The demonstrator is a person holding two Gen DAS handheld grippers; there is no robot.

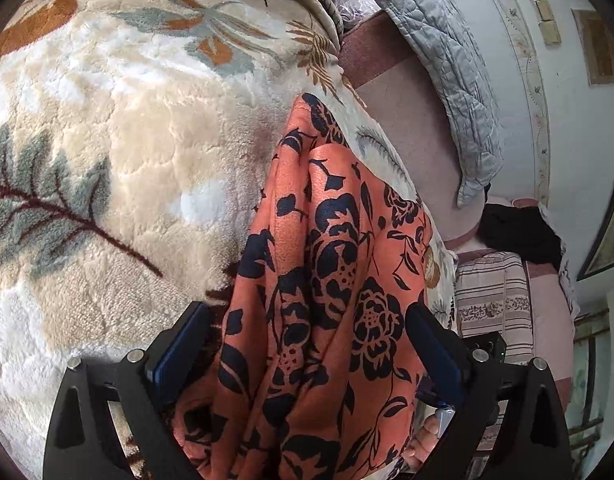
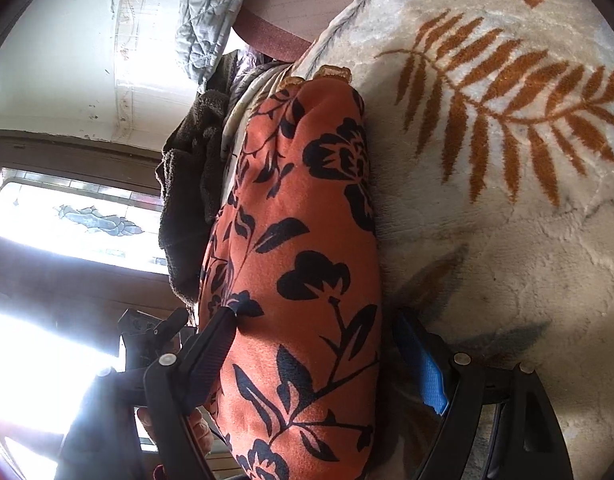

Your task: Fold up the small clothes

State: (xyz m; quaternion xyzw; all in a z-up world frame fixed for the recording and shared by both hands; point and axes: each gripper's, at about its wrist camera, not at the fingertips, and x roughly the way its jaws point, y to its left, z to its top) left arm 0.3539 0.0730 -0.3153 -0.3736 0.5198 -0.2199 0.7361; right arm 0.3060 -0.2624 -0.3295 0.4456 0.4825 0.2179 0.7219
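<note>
An orange garment of soft fabric printed with dark navy flowers is seen bunched in a long, rumpled roll on a cream plush blanket with rust and grey-green leaf patterns, running from the bottom centre of each frame toward the upper middle. In the left wrist view the left claw stands wide apart with the cloth lying between its blue pads; no pad is seen pressing on it. In the right wrist view the right claw is likewise spread, one finger touching the cloth's left edge, the other pad clear at lower right.

Several risks are judged. If the claws are closed now, several layers may be pinched together rather than one edge, so the fold would come out lumpy. The plush blanket pile may be caught along with the cloth. The slack fabric may slip out when lifted.

No brand, label or readable writing is visible.
</note>
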